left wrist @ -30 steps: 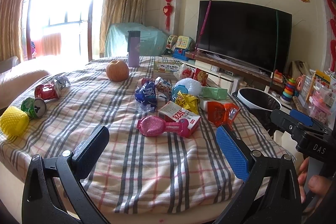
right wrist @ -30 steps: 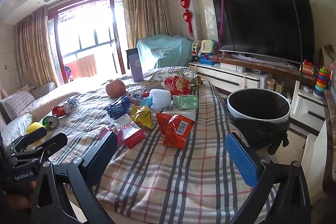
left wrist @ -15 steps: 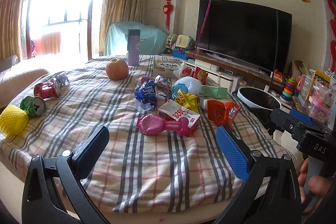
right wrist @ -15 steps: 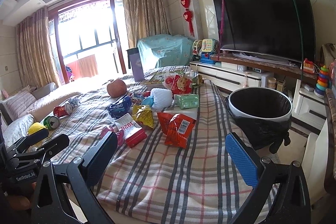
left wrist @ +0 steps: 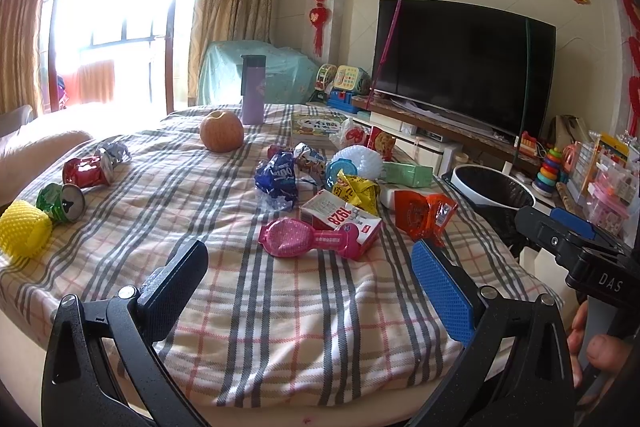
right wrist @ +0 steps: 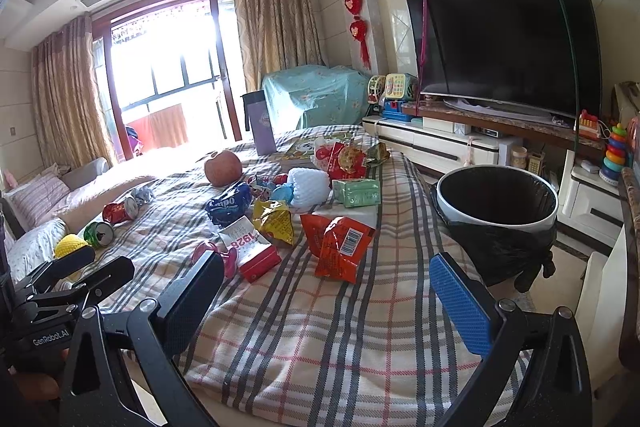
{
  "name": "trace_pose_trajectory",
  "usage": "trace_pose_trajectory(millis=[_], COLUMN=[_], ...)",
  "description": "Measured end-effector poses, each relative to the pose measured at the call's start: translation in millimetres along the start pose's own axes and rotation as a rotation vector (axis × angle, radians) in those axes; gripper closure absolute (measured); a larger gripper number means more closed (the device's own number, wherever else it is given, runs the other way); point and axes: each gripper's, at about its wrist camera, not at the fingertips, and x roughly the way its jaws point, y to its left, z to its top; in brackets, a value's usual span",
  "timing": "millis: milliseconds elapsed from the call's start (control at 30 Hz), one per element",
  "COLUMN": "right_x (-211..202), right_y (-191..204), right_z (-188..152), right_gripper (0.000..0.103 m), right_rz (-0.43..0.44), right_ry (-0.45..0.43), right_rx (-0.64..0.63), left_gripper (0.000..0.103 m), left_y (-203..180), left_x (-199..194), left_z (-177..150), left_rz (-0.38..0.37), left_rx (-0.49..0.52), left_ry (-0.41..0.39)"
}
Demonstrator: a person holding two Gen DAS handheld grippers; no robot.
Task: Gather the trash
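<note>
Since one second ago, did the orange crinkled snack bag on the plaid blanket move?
No. The orange crinkled snack bag lies at the same place beside the black-lined white trash bin, untouched by either tool.

Both views low, facing shared table (left wrist: 280, 307)

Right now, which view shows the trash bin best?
The right wrist view: the trash bin shows its whole white rim, dark inside and black liner beside the plaid-covered table. In the left wrist view, the bin is smaller, and the right hand-held gripper covers its lower part.
</note>
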Motion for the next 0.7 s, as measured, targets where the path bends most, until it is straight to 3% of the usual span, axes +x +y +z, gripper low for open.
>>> trace_pose_trajectory(millis=[267, 700], right_x=[4, 41], right_y=[-1, -17], right_z=[0, -2], right_gripper=[0.0, 0.001], right_rz=[0.006, 0.023], right_ry=[0.011, 0.109], right_rx=[0.007, 0.05], left_gripper=[0.0, 0.0], left_y=[0, 21], left_x=[2, 48], left_z=[-1, -8], left_rz=[-0.003, -0.023], left_rx=[-0.003, -0.042], left_ry=[0.01, 0.157])
